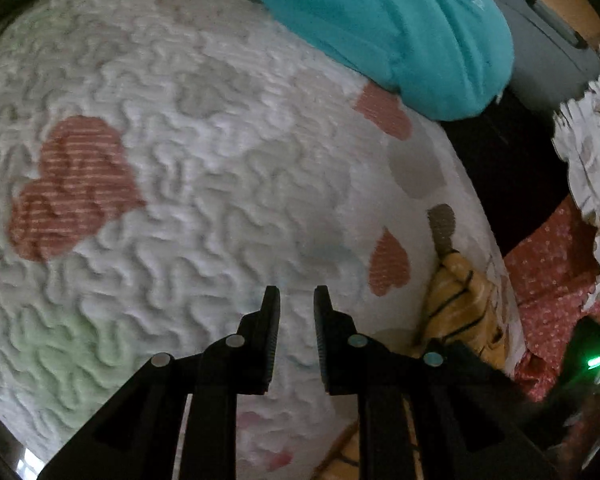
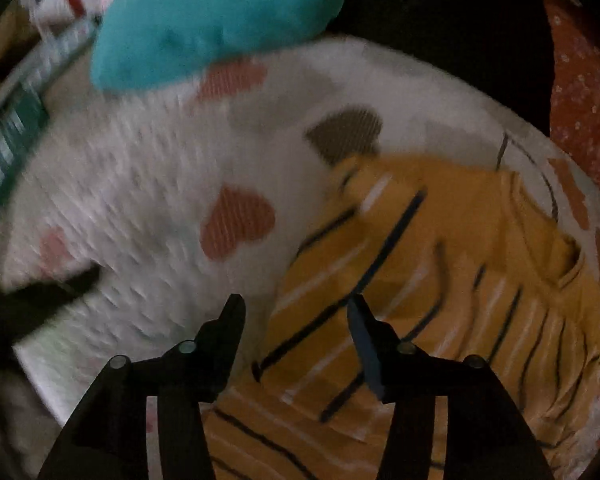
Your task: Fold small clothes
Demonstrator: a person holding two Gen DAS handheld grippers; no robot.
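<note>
quilt (image 1: 220,184) blurred; yellow shirt (image 2: 440,280) partly cut off; left jaws near-closed, empty; right jaws apart.

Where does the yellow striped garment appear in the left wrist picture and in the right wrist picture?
Left wrist view: the yellow striped garment is at the lower right, partly hidden behind the black frame.
Right wrist view: the yellow striped garment fills the lower right, lying on the quilt.
Shared landmark: the teal garment lies at the top of both pictures, on the white quilt with hearts.
</note>
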